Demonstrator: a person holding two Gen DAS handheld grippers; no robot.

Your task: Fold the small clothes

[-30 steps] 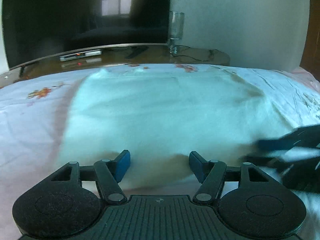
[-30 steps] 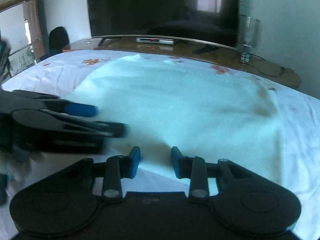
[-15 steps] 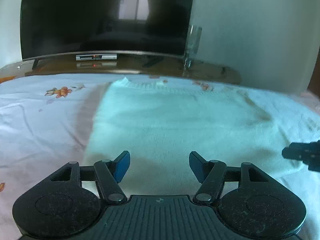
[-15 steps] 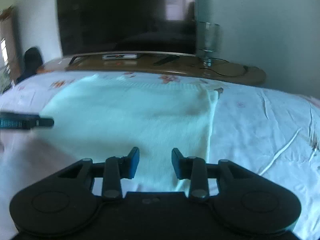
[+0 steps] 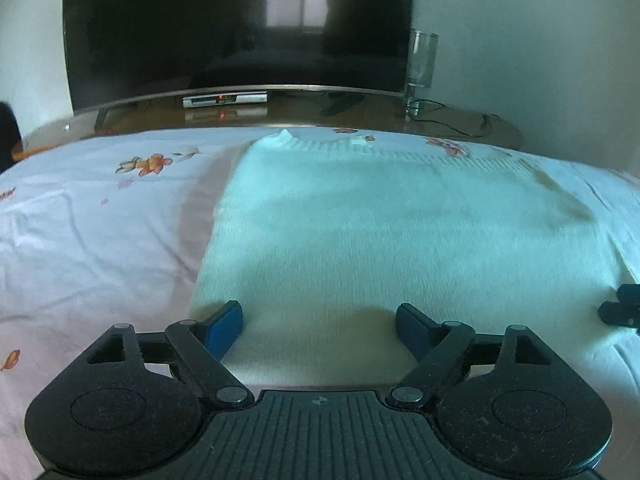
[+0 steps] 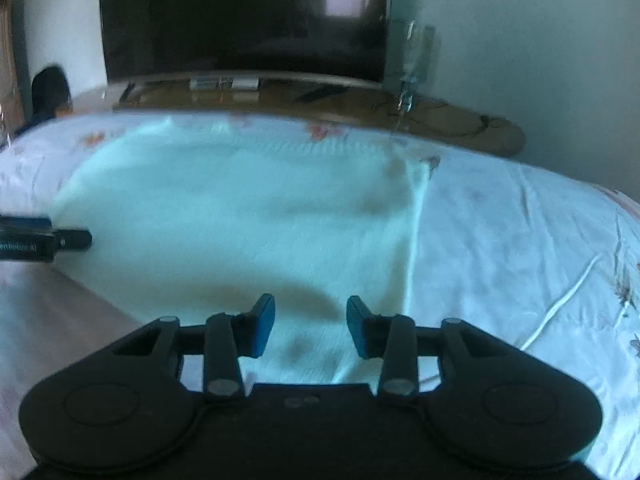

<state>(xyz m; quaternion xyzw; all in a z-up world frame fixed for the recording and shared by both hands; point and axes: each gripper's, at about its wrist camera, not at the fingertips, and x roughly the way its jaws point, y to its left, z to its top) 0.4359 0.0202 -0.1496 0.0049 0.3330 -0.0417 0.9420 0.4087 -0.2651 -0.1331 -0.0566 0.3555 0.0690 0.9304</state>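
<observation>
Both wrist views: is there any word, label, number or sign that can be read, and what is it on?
Nothing can be read in full.
White lettering on the left gripper, seen at the left edge of the right wrist view: too blurred to read.
Red display on the silver set-top box under the black television: glowing digits, too small to read.
Pale knitted garment, floral bedsheet, clear glass: no text.

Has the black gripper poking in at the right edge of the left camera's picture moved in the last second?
Yes. The right gripper has drawn back rightward, off the pale knitted garment, toward its right edge.
</observation>
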